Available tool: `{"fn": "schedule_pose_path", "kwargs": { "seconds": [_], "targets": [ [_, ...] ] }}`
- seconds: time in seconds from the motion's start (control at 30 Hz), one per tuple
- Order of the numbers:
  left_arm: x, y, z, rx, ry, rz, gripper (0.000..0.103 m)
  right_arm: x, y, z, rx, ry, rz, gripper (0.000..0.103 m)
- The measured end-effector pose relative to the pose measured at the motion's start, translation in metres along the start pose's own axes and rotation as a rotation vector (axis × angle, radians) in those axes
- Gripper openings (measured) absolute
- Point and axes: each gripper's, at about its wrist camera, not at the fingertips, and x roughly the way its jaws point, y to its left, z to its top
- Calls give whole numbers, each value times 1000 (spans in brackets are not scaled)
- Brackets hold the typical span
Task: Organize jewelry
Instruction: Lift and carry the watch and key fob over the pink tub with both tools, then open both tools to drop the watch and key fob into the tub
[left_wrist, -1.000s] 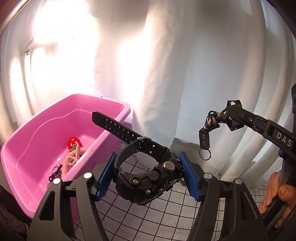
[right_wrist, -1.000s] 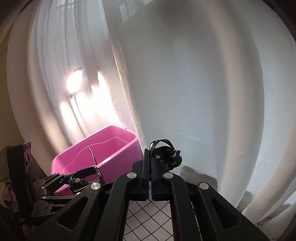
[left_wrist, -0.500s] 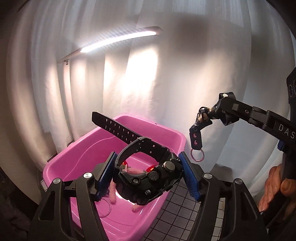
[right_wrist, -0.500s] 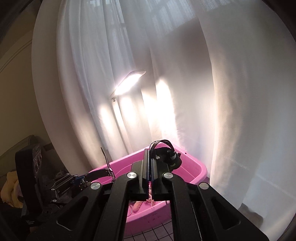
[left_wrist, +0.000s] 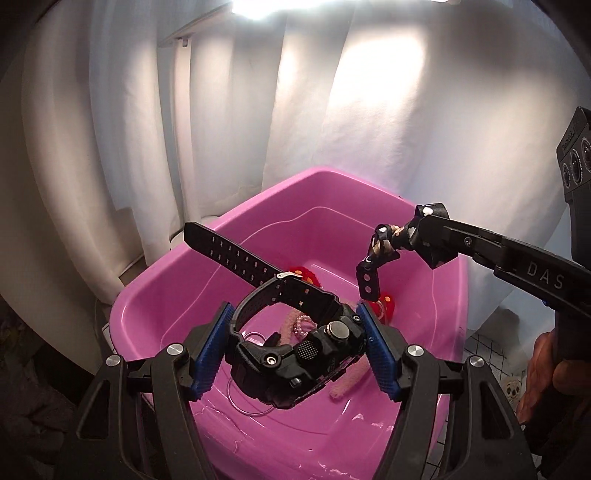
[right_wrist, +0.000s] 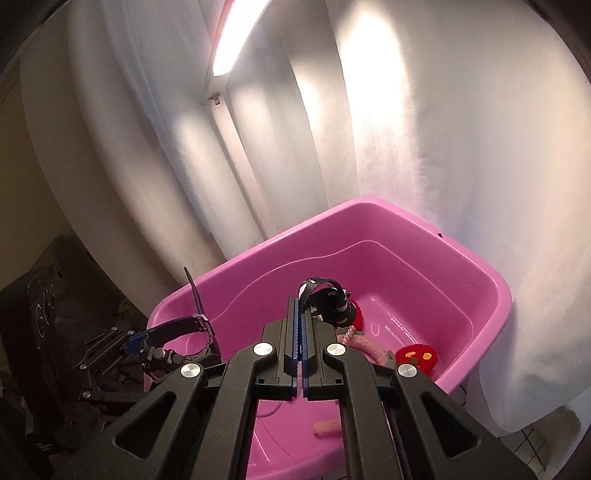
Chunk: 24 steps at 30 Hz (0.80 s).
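Two grippers, both loaded, both over the pink tub (left_wrist: 436, 373). My left gripper (left_wrist: 297, 349) has its blue pads clamped on the case of a chunky black watch (left_wrist: 295, 354), one pad on each side, and the perforated strap (left_wrist: 229, 254) sticks up and away to the left, above the tub's interior. Over on the right, my right gripper (left_wrist: 424, 236) reaches in from the side, jaws pressed together on a dark patterned keychain strap (left_wrist: 388, 243), whose black tab (left_wrist: 367, 282) dangles down above the tub.

From the right wrist view, the pads are tight together with the strap loop (right_wrist: 319, 291) pinched at the tips, hanging over the middle of the tub (right_wrist: 491, 332). I can see the left gripper (right_wrist: 162, 350) at the tub's near left rim with the watch in it.

Down on the tub floor: a red crocheted piece (right_wrist: 417, 356) toward the right wall, a pink fuzzy cord (right_wrist: 365, 345) with pale beads beside it, and a thin wire ring (left_wrist: 247, 404) underneath the watch. White curtain (left_wrist: 369, 110) hangs behind the tub, and a checked cloth (left_wrist: 487, 350) shows at the right.
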Motion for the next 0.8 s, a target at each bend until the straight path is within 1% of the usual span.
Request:
{"fn": "schedule_pose_path", "kwargs": {
  "seconds": [0.13,0.23,0.53,0.6,0.63,0.7,0.73,0.77,0.8],
  "targets": [
    [20,0,-4,5,85,-7,66,32,-6,-1,17,103,-44,2],
    [29,-3,-5,20,124,-12,66,46,-11,-4,26,165,-70,2],
    [42,4,-4,2,182,-10,66,63,-22,-9,52,227,-108,2],
    [43,4,-4,-8,201,-11,67,62,-22,-11,56,232,-111,4],
    [43,4,-4,-13,209,-13,67,62,-22,-11,57,236,-115,7],
    [44,4,-3,-20,222,-11,68,63,-22,-11,56,242,-112,32],
    [43,4,-4,-18,218,-8,68,62,-20,-10,44,238,-102,36],
    [41,3,-4,-14,210,-4,70,61,-18,-10,34,235,-106,46],
    [39,2,-3,-10,202,-1,73,60,-16,-9,25,231,-114,52]
  ]
}}
